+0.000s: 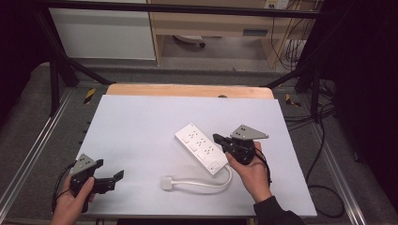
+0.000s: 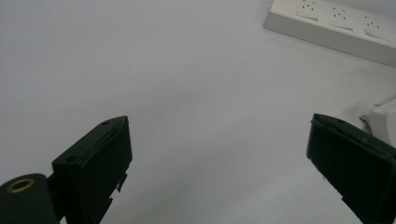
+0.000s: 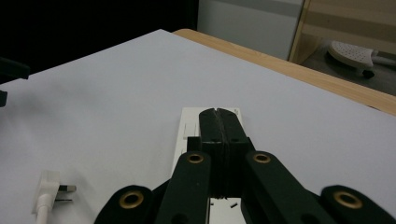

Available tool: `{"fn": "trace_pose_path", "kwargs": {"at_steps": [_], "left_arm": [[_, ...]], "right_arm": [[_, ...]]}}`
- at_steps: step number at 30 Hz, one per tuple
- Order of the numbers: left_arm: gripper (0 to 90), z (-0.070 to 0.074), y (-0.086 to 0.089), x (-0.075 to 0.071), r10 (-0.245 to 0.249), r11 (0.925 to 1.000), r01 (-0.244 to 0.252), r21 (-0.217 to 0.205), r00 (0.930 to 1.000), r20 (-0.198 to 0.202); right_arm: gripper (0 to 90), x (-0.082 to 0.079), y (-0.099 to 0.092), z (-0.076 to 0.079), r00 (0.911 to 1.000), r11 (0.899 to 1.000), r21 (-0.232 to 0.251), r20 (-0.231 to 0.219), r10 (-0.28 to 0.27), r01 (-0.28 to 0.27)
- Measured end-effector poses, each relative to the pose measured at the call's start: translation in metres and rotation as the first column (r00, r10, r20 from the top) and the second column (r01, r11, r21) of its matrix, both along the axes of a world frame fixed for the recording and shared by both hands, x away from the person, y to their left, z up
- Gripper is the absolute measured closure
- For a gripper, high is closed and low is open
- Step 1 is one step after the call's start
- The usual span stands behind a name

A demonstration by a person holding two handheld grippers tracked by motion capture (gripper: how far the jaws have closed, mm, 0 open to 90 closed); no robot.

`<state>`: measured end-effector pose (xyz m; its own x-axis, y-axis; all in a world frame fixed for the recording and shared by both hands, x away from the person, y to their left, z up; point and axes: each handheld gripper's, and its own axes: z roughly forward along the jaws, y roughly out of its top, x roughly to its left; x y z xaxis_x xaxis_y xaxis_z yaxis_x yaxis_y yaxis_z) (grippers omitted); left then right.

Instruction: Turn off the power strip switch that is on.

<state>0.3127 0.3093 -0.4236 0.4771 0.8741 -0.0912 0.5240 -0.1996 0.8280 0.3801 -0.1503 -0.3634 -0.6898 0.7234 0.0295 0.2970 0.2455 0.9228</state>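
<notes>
A white power strip [image 1: 202, 147] lies at an angle on the white table sheet [image 1: 141, 117]. Its cord loops round to a white plug [image 1: 167, 183] lying nearer the front edge. My right gripper [image 1: 218, 138] is held in a hand just right of the strip, pointing left over its near half. Its jaws are shut with nothing between them. In the right gripper view the closed tips [image 3: 219, 114] sit over the strip [image 3: 187, 133], and whether they touch it I cannot tell. My left gripper [image 1: 111, 172] rests at the front left, open wide [image 2: 219, 135] and empty.
A wooden table edge [image 1: 187, 90] shows beyond the sheet. A metal frame [image 1: 56, 84] and cables [image 1: 324, 187] surround the table. The plug [image 2: 385, 119] lies just right of the left gripper's jaws, and the strip [image 2: 336, 28] lies farther ahead.
</notes>
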Motion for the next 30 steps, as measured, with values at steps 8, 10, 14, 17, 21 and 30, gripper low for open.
{"fn": "trace_pose_path", "kwargs": {"at_steps": [8,10,14,17,21,30], "left_arm": [[6.8,0.0,0.0,0.0,0.0,1.0,0.0,0.0,1.0,0.001],[6.8,0.0,0.0,0.0,0.001,1.0,-0.001,0.0,1.0,0.001],[6.8,0.0,0.0,0.0,0.0,1.0,0.0,0.0,1.0,0.0],[6.8,0.0,0.0,0.0,0.001,1.0,-0.001,0.002,1.0,0.001],[6.8,0.0,0.0,0.0,0.001,1.0,-0.001,0.0,1.0,0.0],[6.8,0.0,0.0,0.0,0.0,1.0,0.0,0.0,1.0,0.0]], "right_arm": [[90.0,0.002,0.006,-0.003,0.9998,1.0,-0.013,-0.013,0.015,-0.015],[90.0,0.002,0.008,-0.003,0.9997,1.0,-0.016,-0.015,0.019,-0.019],[90.0,0.002,0.012,-0.005,0.9994,0.999,-0.023,-0.019,0.029,-0.029],[90.0,0.002,0.014,-0.006,0.999,0.999,-0.028,-0.026,0.037,-0.038],[90.0,0.002,0.018,-0.009,0.9982,0.998,-0.038,-0.037,0.047,-0.048],[90.0,0.004,0.028,-0.015,0.9957,0.995,-0.062,-0.06,0.07,-0.074]]}}
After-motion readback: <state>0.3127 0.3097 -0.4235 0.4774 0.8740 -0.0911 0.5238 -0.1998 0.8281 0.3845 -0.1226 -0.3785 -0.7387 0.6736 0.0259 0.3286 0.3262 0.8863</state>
